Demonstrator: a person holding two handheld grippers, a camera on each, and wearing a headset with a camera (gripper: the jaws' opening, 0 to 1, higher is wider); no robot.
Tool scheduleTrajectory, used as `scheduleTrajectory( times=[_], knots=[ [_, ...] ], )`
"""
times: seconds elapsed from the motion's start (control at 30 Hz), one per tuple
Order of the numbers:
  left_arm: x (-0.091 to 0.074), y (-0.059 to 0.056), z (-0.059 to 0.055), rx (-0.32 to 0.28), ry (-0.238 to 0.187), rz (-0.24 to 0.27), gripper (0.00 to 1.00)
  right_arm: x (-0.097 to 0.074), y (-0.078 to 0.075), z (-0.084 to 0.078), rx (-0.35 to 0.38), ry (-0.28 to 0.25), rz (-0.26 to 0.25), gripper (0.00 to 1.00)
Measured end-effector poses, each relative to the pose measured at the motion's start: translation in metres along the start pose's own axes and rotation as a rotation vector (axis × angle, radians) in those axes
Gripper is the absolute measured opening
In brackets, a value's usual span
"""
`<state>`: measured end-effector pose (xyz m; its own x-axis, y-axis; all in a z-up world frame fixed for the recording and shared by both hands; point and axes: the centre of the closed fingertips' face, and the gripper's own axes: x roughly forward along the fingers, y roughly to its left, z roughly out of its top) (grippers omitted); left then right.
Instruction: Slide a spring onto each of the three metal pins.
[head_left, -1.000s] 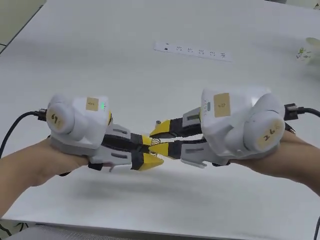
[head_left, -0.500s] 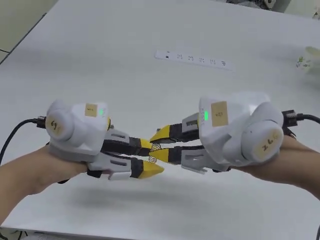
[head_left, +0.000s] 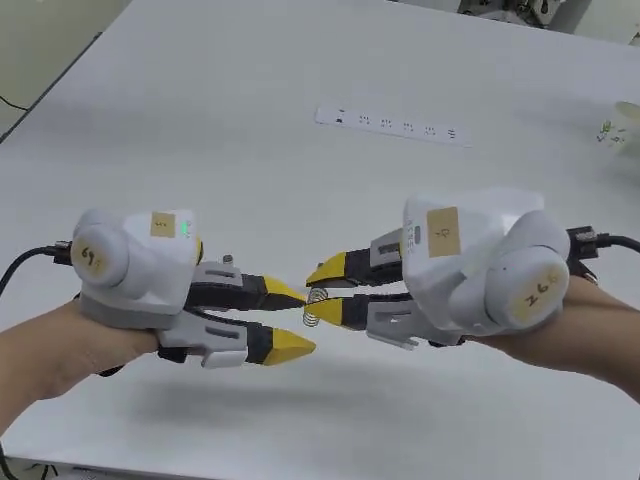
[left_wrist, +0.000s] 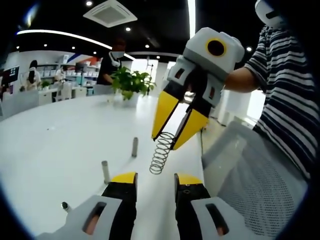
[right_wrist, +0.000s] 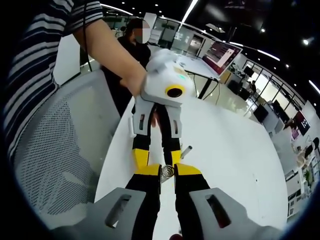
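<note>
My right gripper (right_wrist: 167, 170) has its yellow jaws pressed together on one end of the spring (left_wrist: 160, 154), and in the right gripper view the coil sits squarely between my two tips. In the left gripper view the rest of the spring hangs free from those tips, slanting down toward the gap between the jaws of my left gripper (left_wrist: 156, 179). Its loose end is just beside them, and I cannot tell whether it touches. My left jaws are spread, with nothing between them. In the head view both grippers are held above the white worktop (head_left: 250, 120), tip to tip and pointing at each other, with the spring between them. The pins stand on the worktop beyond my left jaws, in a loose row. The far pin (left_wrist: 134, 147) and the middle pin (left_wrist: 105, 171) are upright and bare. The near pin (left_wrist: 65, 206) is low at the edge of the left gripper view, and I cannot tell how it stands. A white power strip (head_left: 395, 125) lies well apart, toward the far side of the worktop. A potted plant (left_wrist: 131, 82) sits at the far end.
</note>
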<state>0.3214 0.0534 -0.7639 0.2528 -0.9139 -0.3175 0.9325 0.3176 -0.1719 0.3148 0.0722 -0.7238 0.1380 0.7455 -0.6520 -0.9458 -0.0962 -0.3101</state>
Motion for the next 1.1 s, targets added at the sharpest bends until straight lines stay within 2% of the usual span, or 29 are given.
scheduleTrajectory(
  times=[0.4, 0.53, 0.63, 0.9, 1.03, 1.1],
  knots=[
    [-0.011, 0.002, -0.004, -0.035, -0.007, 0.033, 0.3, 0.0, -0.002, -0.003, 0.001, 0.005, -0.016, 0.07],
    [-0.016, 0.003, -0.01, -0.043, 0.008, 0.043, 0.36, 0.0, -0.004, -0.005, 0.0, 0.01, -0.024, 0.07],
    [-0.021, 0.004, -0.012, -0.053, 0.0, 0.054, 0.37, 0.0, -0.005, -0.006, -0.005, 0.014, -0.028, 0.07],
    [-0.035, 0.011, -0.018, -0.08, -0.009, 0.098, 0.46, -0.001, -0.009, -0.008, -0.007, 0.021, -0.039, 0.07],
    [-0.046, 0.015, -0.023, -0.094, -0.017, 0.138, 0.52, -0.001, -0.013, -0.009, 0.0, 0.019, -0.053, 0.07],
    [-0.05, 0.016, -0.025, -0.095, -0.018, 0.153, 0.57, 0.0, -0.014, -0.011, 0.001, 0.023, -0.056, 0.07]
  ],
)
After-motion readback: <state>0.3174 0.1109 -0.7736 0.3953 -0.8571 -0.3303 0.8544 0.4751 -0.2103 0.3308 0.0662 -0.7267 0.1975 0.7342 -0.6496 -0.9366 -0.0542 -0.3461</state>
